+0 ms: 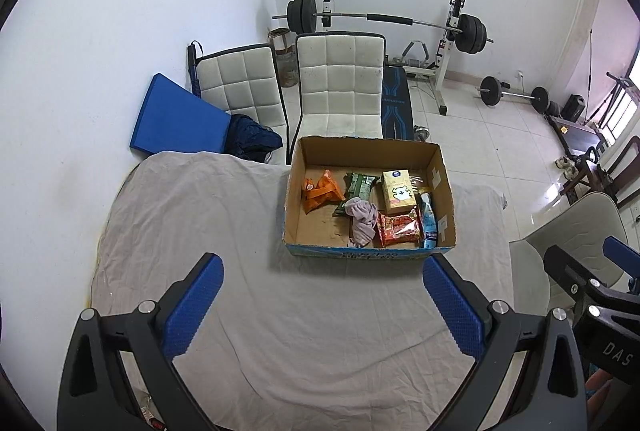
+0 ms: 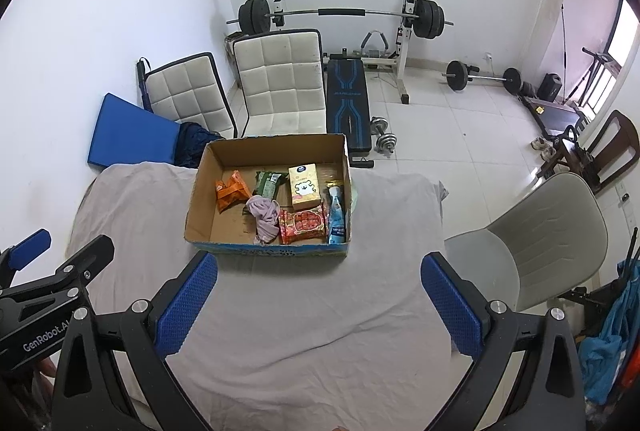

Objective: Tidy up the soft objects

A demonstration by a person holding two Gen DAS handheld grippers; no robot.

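Note:
An open cardboard box (image 1: 308,159) (image 2: 200,191) stands on the cloth-covered table. Inside lie an orange packet (image 1: 320,190) (image 2: 232,190), a green packet (image 1: 359,185) (image 2: 267,185), a yellow tissue pack (image 1: 397,190) (image 2: 305,187), a crumpled pink cloth (image 1: 362,221) (image 2: 265,217), a red snack pack (image 1: 400,229) (image 2: 302,227) and a blue pack (image 1: 430,221) (image 2: 337,219). My left gripper (image 1: 322,305) is open and empty, held above the cloth in front of the box. My right gripper (image 2: 318,305) is open and empty, also in front of the box.
The grey cloth (image 1: 200,231) (image 2: 320,311) covers the table. Two white padded chairs (image 1: 340,87) (image 2: 280,83) and a blue mat (image 1: 176,119) stand behind it. A grey chair (image 2: 552,239) is at the right. A barbell rack (image 2: 340,15) stands by the far wall.

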